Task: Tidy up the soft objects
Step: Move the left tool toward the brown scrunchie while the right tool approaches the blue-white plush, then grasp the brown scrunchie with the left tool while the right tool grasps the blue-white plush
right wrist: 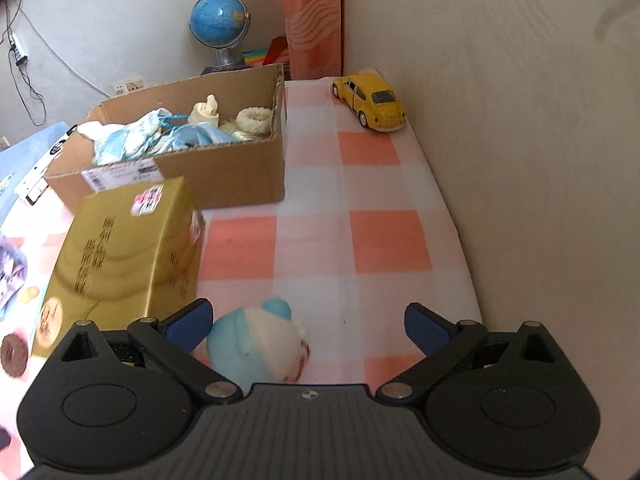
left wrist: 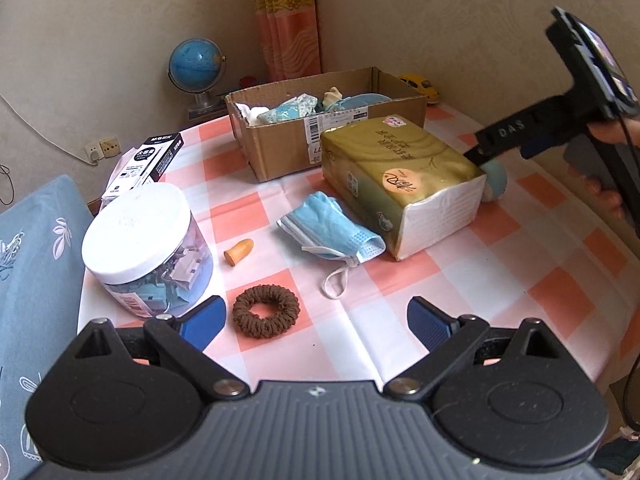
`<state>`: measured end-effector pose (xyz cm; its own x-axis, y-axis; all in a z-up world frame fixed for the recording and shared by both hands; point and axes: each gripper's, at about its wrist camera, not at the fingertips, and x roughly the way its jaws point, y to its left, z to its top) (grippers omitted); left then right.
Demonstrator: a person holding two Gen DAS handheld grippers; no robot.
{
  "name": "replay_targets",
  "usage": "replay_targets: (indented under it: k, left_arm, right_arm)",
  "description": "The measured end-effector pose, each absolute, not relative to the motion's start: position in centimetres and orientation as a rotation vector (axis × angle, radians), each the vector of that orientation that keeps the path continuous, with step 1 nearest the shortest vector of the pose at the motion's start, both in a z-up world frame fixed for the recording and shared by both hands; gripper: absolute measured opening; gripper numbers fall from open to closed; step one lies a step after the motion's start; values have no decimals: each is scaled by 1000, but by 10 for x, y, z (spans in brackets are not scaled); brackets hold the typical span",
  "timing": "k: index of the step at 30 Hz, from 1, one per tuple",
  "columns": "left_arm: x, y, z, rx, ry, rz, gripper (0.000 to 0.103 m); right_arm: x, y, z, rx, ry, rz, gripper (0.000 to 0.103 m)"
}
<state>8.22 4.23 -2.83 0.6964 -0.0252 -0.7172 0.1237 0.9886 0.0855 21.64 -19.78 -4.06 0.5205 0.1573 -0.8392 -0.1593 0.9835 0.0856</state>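
— What does the scene on the checked counter (left wrist: 384, 280) show?

— A cardboard box (left wrist: 304, 140) at the far side, already holding pale blue and cream soft things. Just in front of the box lies a gold tissue pack (left wrist: 400, 176). The left gripper (left wrist: 316, 322) hovers low at the near edge, its blue fingers (left wrist: 204, 320) spread wide and holding nothing.

— And the soft items outside the box?

— A brown hair scrunchie (left wrist: 266, 310) lies nearest the left gripper, well in front of the box. A crumpled blue face mask (left wrist: 332, 228) touches the tissue pack's left side, and a small orange earplug (left wrist: 239, 252) sits between the mask and a clear jar with a white lid (left wrist: 148, 248).

— The right gripper?

— The right gripper (right wrist: 308, 328), held by a hand (left wrist: 608, 168), is down at the tissue pack's right end, in front of the box. Its fingers (right wrist: 428, 330) stand apart around a blue-and-white plush toy (right wrist: 256, 344), the left one just beside it, the right one clear. A yellow toy car (right wrist: 370, 101) is parked to the right of the box.
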Motion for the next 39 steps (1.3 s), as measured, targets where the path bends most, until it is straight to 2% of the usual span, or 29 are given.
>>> replay_targets:
  k: [11, 17, 28, 33, 39]
  left_arm:
    - [83, 40, -32, 129, 800, -96, 97]
    - [86, 45, -40, 111, 816, -85, 97]
    - [102, 59, -70, 89, 853, -13, 97]
    - [106, 71, -78, 29, 859, -25, 103]
    - [105, 81, -80, 9, 842, -53, 103]
  right_arm:
    - [165, -207, -51, -51, 952, 222, 103]
    - [150, -197, -68, -125, 929, 241, 103]
    - [145, -198, -70, -96, 896, 228, 103]
    - [143, -198, -71, -95, 875, 230, 103]
    - [139, -200, -71, -91, 859, 227, 103]
